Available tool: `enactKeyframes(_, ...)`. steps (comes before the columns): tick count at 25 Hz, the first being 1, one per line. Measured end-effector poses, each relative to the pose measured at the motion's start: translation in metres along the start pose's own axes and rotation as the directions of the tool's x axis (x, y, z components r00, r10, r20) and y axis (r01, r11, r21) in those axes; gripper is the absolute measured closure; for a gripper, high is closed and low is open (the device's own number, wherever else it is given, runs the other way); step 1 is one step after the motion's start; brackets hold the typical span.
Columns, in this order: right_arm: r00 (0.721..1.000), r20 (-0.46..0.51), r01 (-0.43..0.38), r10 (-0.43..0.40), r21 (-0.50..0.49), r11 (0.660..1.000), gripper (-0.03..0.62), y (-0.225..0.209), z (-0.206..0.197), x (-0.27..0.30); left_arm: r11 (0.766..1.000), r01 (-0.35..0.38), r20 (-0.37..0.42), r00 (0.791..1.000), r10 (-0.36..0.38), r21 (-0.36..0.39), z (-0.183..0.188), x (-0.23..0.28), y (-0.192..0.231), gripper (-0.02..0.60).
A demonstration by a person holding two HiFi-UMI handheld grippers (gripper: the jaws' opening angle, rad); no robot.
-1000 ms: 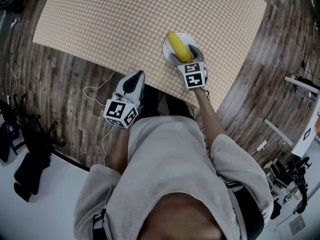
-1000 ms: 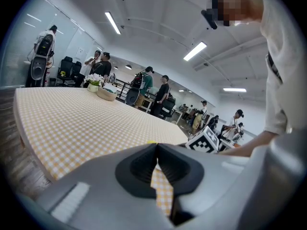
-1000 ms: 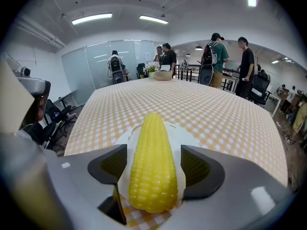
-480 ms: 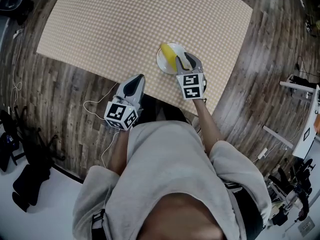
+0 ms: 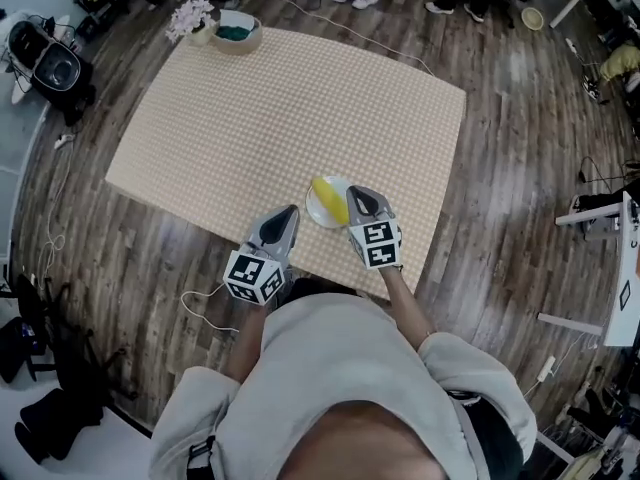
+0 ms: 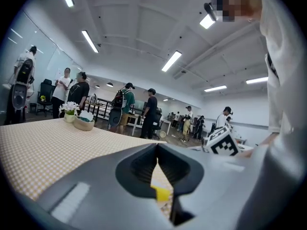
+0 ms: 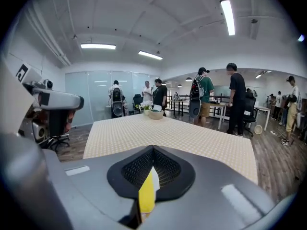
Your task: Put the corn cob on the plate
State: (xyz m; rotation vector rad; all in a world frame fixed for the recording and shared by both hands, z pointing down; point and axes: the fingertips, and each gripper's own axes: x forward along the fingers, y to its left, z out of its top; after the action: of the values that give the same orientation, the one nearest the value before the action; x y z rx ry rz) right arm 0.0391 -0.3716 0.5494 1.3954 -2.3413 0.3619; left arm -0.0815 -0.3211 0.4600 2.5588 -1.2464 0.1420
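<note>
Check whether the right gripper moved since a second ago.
Yes. The right gripper has pulled back toward the person: it was over the plate around the corn cob; now it sits off its right rim.

the right claw hides part of the plate in the head view.

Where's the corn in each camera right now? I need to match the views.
Head view: corn on the plate, near centre.
Left gripper view: yellow sliver of corn, bottom centre, through the gap behind the left gripper tips.
Right gripper view: yellow strip of corn, bottom centre, behind the right gripper tips.
Shared landmark: bowl at the cloth's far corner.
</note>
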Motion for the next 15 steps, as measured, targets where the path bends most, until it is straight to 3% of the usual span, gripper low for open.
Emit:
enactKeyframes(8, 0.979, 0.177, -0.106, 0.1, 0.023, 0.994, 0.594, -0.014, 0.047, -0.046, 0.999, -0.012, 0.015, 1.0, 0.011, 0.05, 0.007, 0.018, -0.04, 0.574)
enactKeyframes(15, 0.974, 0.208, -0.087, 0.094, -0.041, 0.995, 0.594, -0.017, 0.053, -0.066, 0.997, -0.012, 0.029, 1.0, 0.01, 0.071, 0.011, 0.02, -0.061, 0.574)
